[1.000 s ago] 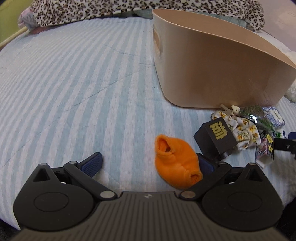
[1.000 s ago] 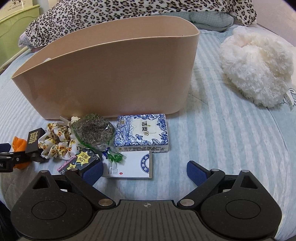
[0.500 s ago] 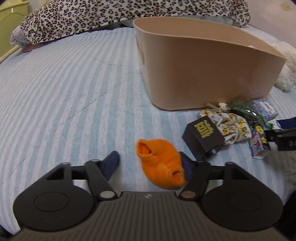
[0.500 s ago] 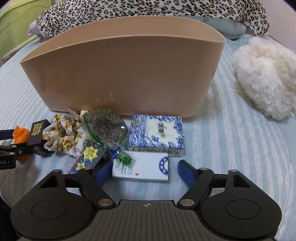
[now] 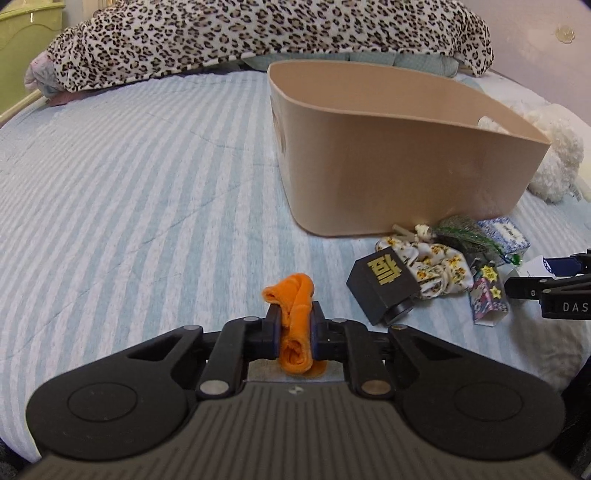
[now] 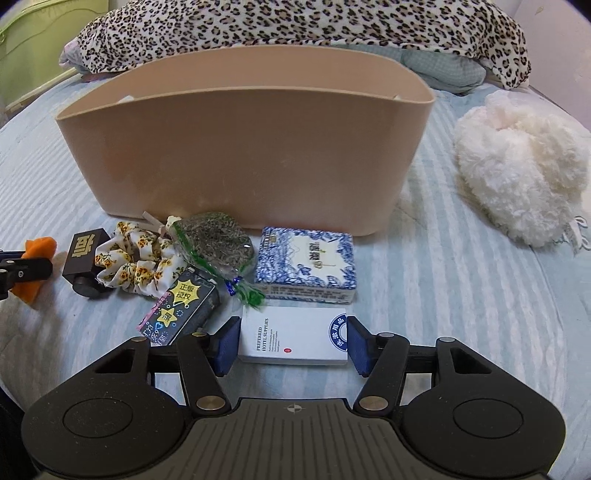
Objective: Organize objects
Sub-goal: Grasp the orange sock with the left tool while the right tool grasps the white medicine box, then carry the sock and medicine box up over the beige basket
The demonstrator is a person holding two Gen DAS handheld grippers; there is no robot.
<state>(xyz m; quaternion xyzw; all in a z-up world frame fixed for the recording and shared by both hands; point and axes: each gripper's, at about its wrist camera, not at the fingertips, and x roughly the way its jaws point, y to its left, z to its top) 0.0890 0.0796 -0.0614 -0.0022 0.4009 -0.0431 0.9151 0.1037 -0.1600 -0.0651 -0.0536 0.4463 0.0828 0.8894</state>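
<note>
Left gripper [image 5: 294, 328] pinches the orange cloth [image 5: 295, 317] between its pads; cloth bunched, long axis running along the fingers, loose end sticking out forward toward the bin. Right gripper [image 6: 291, 345] brackets the white box [image 6: 293, 341], pads just beside or touching its short ends, can't tell which; box lies flat, long axis across the jaws. Both sit on the striped bedspread [image 5: 129, 192] near its front edge. Beige bin [image 6: 243, 147] stands mid-bed, open top. Black cube [image 5: 382, 284], floral scrunchie [image 6: 136, 254], herb bag [image 6: 218, 240], blue-white box [image 6: 306, 266], star pack [image 6: 181, 310] cluster against bin's front wall. Leopard blanket [image 5: 258, 33] along far edge, fluffy white item [image 6: 517, 177] right of bin. Bare bedspread left of bin.
</note>
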